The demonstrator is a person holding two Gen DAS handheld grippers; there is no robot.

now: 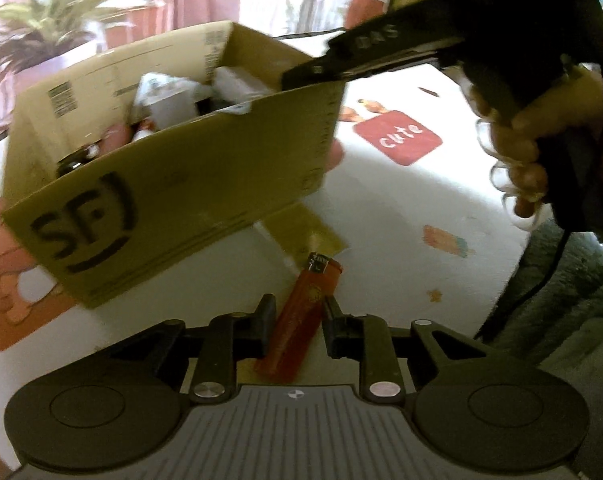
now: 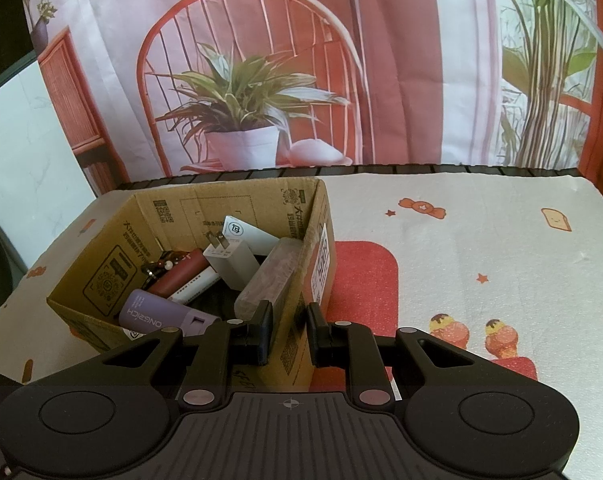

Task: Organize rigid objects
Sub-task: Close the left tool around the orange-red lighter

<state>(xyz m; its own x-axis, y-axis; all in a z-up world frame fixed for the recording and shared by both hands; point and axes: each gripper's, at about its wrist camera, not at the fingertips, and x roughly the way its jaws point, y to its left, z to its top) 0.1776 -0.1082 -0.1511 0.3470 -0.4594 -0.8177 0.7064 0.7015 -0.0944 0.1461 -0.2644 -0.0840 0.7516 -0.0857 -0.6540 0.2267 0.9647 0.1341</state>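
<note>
An orange-red lighter (image 1: 301, 314) lies between the fingers of my left gripper (image 1: 296, 322), which closes on it just above the white patterned table cloth (image 1: 441, 280). A brown cardboard box (image 1: 173, 204) marked "SF" stands behind it, tilted. In the right wrist view my right gripper (image 2: 288, 330) straddles the box's right wall (image 2: 301, 304) and grips it. The box holds a white plug adapter (image 2: 231, 258), a purple device (image 2: 157, 314), a maroon tube (image 2: 183, 274) and a translucent block (image 2: 267, 280). The right gripper also shows in the left wrist view (image 1: 329, 66) at the box's far corner.
The table cloth (image 2: 481, 248) carries red patches and candy and ice-cream prints. A printed backdrop with a potted plant (image 2: 241, 120) and a red chair hangs behind the table. A person's hand (image 1: 517, 148) holds the right gripper's handle.
</note>
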